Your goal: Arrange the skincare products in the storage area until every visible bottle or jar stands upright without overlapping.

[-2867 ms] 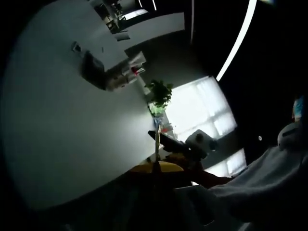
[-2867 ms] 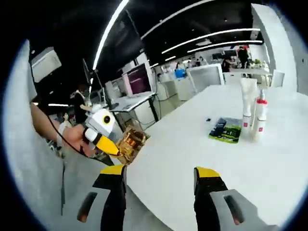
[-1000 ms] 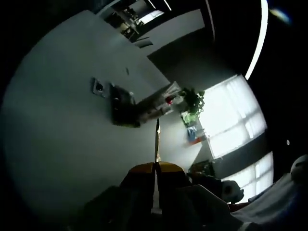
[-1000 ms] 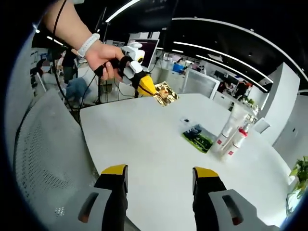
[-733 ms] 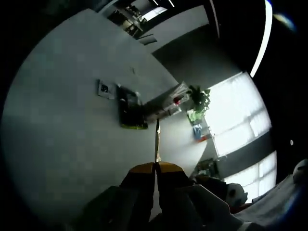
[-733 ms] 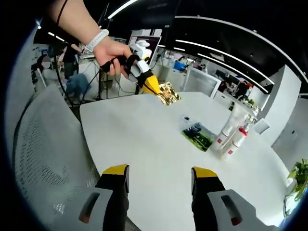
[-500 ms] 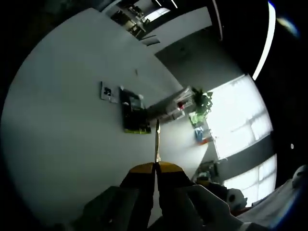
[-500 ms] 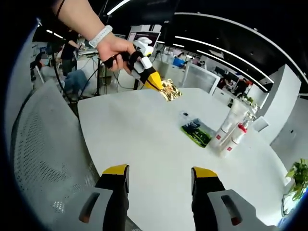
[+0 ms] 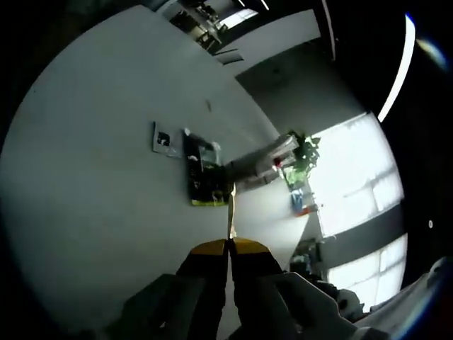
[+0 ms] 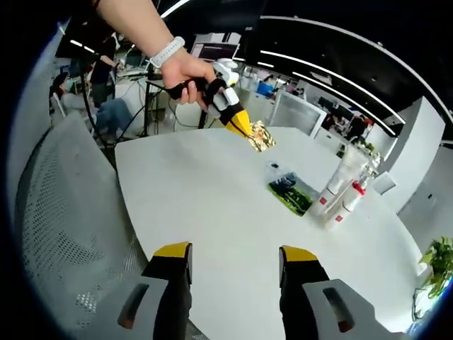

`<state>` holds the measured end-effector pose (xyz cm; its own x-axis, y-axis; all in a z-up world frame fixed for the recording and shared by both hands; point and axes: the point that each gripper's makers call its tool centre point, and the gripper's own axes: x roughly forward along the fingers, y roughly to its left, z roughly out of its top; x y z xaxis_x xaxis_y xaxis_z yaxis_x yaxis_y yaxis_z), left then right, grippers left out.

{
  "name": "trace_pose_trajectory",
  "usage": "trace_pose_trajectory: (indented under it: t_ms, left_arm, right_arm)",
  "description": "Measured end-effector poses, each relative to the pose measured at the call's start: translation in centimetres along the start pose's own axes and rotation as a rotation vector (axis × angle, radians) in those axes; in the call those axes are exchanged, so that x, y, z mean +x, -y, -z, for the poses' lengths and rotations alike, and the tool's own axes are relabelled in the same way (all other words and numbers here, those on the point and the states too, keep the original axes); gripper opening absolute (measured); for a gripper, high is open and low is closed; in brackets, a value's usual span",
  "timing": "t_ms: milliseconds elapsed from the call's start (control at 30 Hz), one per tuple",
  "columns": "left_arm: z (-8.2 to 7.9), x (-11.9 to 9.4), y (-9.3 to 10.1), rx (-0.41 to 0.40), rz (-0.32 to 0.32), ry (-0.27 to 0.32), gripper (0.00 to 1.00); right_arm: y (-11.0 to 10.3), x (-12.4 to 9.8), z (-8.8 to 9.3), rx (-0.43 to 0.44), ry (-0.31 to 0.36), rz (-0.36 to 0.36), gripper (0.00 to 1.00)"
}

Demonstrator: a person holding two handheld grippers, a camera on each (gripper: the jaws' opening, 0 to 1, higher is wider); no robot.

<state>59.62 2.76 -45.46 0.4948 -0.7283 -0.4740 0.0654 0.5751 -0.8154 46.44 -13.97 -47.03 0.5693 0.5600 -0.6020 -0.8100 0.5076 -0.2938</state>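
In the left gripper view, my left gripper (image 9: 229, 244) was clenched on a thin packet (image 9: 231, 212), seen edge-on as a pale sliver rising between the yellow-tipped jaws, above a white table (image 9: 92, 212). Farther across that table lay a dark and green flat pack (image 9: 201, 178) with a small white card (image 9: 164, 139) beside it, and just past the pack stood a tight group of skincare bottles (image 9: 265, 157), too small and dim in this tilted view to count; a potted plant (image 9: 306, 156) showed against the bright windows behind them. In the right gripper view, my right gripper (image 10: 233, 258) hovered released over the near part of the table (image 10: 212, 212), its two jaws well apart with nothing between them. Across the table my hand (image 10: 182, 74) held the left gripper (image 10: 249, 130) with the gold, shiny packet (image 10: 261, 136) pinched at its yellow tip, above the far edge. The flat pack (image 10: 290, 192) lay flat near the middle, and just beside it the skincare bottles (image 10: 341, 190) stood upright close together, a tall white tube and red-capped bottles among them. A mesh chair back (image 10: 64, 212) curved along the table's near side.
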Motion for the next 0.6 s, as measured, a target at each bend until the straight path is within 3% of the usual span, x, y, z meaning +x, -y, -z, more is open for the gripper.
trace_pose_trajectory:
  t_ms: [600]
  left_arm:
    - [-1.9, 3.1, -2.1, -0.069, -0.028, -0.037, 0.00]
  right_arm:
    - [-0.9, 0.5, 0.2, -0.015, -0.016, -0.046, 0.45]
